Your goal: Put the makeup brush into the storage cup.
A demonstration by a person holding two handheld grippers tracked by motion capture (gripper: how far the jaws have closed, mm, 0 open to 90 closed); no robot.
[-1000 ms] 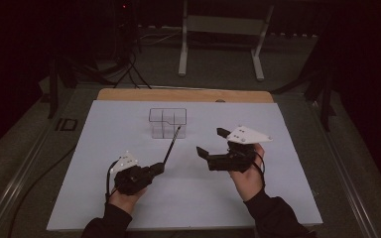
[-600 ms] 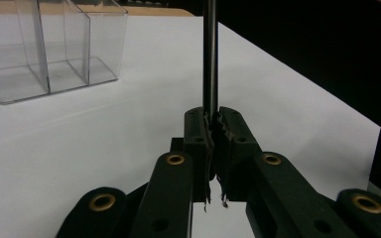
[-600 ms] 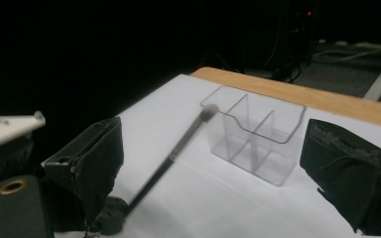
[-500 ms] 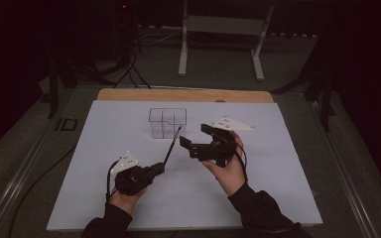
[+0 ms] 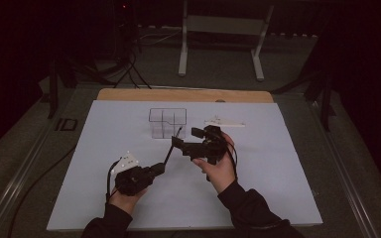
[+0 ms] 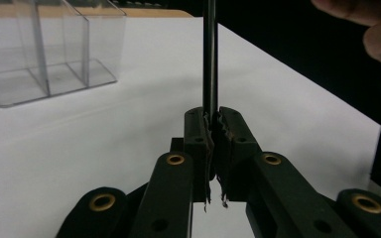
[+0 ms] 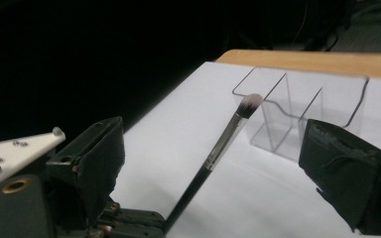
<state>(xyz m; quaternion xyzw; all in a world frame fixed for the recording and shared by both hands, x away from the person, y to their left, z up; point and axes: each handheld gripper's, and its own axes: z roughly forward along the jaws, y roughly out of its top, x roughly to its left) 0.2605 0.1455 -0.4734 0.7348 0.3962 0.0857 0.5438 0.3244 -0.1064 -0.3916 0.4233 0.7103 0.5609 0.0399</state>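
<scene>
Clamping the lower end of a slim black-handled makeup brush [image 5: 171, 148] between its shut jaws, the left tool [image 5: 155, 169] rests low over the white sheet-covered surface [image 5: 287, 163], near the front left of the sheet in the high view. The brush slants up and away from this tool, and its pale bristle tip [image 7: 250, 102] ends just in front of a clear plastic organiser box with upright dividers [image 5: 167, 122], which stands on the sheet toward the far edge. In the left gripper view the two black pads press on the thin dark handle [image 6: 209, 59], which rises straight up the middle of that view, with the clear box [image 6: 49, 49] off to the upper left. The right tool [image 5: 187, 140] is held above the sheet just to the right of the brush, turned toward it, and its jaws stand wide; they have just been closing a little, with nothing pressed between them. In the right gripper view the brush [image 7: 218, 153] runs up through the gap between the two wide black jaws, clear of both, and its silver ferrule and tip lie in front of the clear box [image 7: 302, 104]. A wooden board edge [image 5: 183, 94] shows beyond the far side of the sheet.
</scene>
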